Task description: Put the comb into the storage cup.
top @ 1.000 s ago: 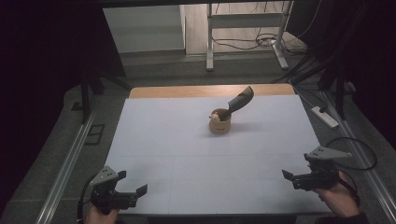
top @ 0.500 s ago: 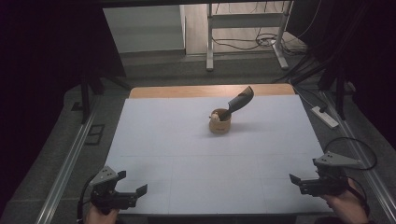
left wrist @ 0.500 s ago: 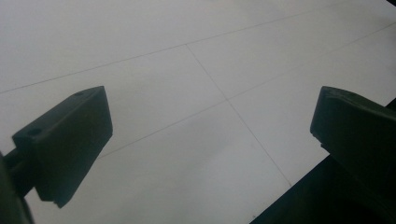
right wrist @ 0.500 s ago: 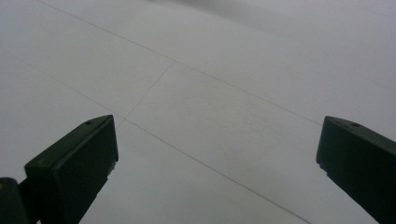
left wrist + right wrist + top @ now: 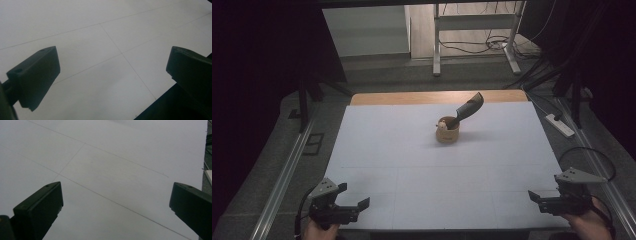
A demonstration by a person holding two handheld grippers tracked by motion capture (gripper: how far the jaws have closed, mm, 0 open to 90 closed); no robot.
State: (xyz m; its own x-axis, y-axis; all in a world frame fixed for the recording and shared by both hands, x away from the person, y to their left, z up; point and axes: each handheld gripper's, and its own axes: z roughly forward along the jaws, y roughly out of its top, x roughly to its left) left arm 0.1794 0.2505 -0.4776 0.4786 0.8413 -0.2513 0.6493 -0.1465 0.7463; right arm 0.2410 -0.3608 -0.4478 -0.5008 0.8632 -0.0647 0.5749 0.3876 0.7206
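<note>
A small wooden cup (image 5: 447,134) stands on the white table (image 5: 412,150), right of centre toward the back. A dark grey handled tool (image 5: 468,110) leans out of it to the upper right, and something pale (image 5: 442,126) sits inside. My left gripper (image 5: 353,195) rests at the near left corner, its jaws apart with nothing between them. My right gripper (image 5: 537,197) hangs at the near right corner, also open. In the left gripper view, the left gripper (image 5: 112,72) spans bare table. The right gripper (image 5: 115,207) does the same in the right gripper view.
A strip of bare wood (image 5: 412,97) runs along the table's far edge. Beyond the table stand a metal frame (image 5: 437,50) and loose cables (image 5: 472,47). A white power strip (image 5: 560,125) lies on the floor at the right, and a rail (image 5: 282,175) runs along the left.
My right gripper has drawn back toward the near right corner of the table. The left gripper has barely shifted. The cup and tool have not moved.
</note>
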